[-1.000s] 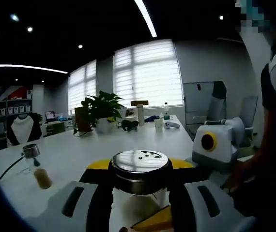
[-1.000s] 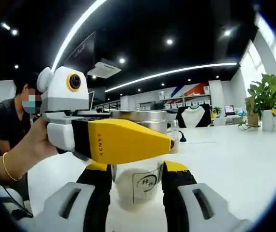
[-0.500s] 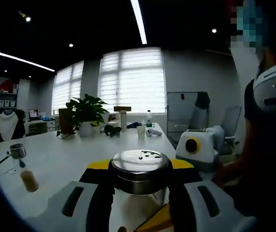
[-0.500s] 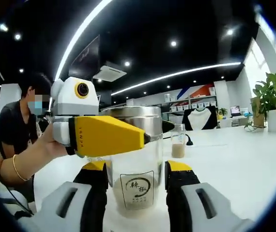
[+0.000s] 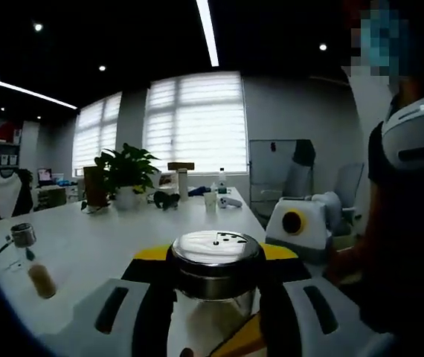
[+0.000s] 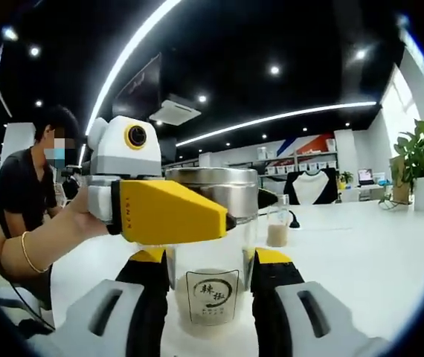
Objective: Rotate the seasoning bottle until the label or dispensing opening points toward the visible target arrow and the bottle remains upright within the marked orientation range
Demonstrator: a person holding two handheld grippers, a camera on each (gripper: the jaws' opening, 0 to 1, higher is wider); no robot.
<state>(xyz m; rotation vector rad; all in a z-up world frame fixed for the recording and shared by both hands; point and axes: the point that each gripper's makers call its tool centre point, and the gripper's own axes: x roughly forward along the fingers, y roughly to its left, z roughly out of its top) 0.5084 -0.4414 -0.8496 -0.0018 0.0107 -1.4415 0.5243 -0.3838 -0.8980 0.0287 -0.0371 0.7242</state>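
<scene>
Since a second ago the clear glass seasoning bottle with a steel shaker lid has turned between the jaws: its round black-character label, then facing off to one side in the right gripper view, now faces that camera almost squarely. Both cameras have swung as well, so the room behind has shifted.

The bottle stands upright on the white table. Its lid is brushed metal with a patch of small dispensing holes on top, seen in the left gripper view. Pale powder fills the lower part of the glass.

The left gripper is clamped on the bottle just under the lid, its yellow-tipped jaws against the glass on both sides. The right gripper has its jaws flanking the bottle's body; whether they press the glass I cannot tell.

Farther back on the table stands a small glass jar holding brown powder.
</scene>
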